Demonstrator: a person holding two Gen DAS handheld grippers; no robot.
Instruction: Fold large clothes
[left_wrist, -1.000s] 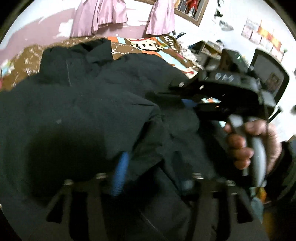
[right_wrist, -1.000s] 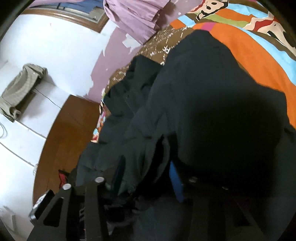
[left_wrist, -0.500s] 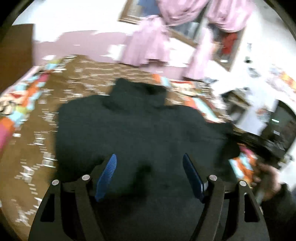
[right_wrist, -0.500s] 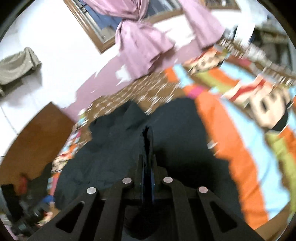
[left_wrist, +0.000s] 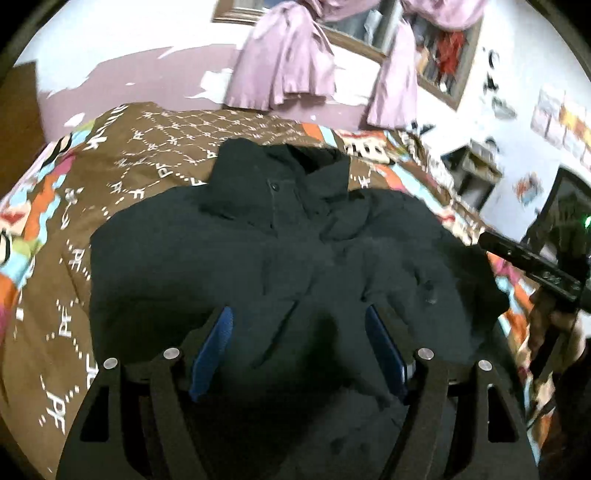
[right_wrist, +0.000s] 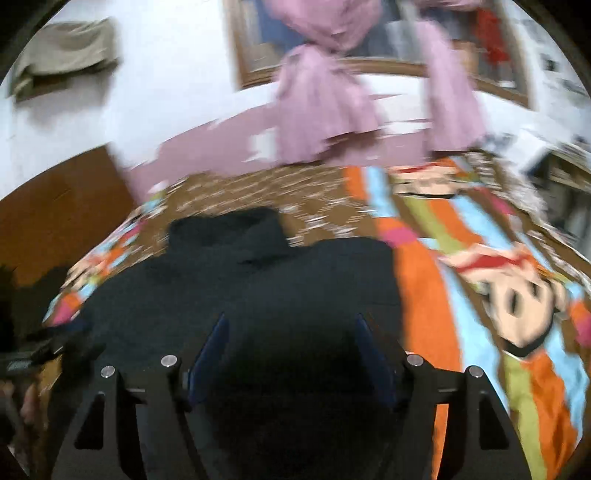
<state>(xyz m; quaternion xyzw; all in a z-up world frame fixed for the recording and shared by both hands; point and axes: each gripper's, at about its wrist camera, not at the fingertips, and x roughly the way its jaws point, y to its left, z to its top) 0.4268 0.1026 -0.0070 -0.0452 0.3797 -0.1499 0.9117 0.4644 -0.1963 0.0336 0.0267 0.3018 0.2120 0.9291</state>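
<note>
Left wrist view shows the black jacket (left_wrist: 280, 258) lying on the bed (left_wrist: 74, 280), collar at the far side; the left gripper (left_wrist: 299, 347) is open above its near part and holds nothing. The right gripper (right_wrist: 290, 350) is opening over the jacket's near part, with nothing between the jaws. The jacket looks thick, soft and rather heavy, so I judge it is best to take it at a side edge near the hem.
</note>
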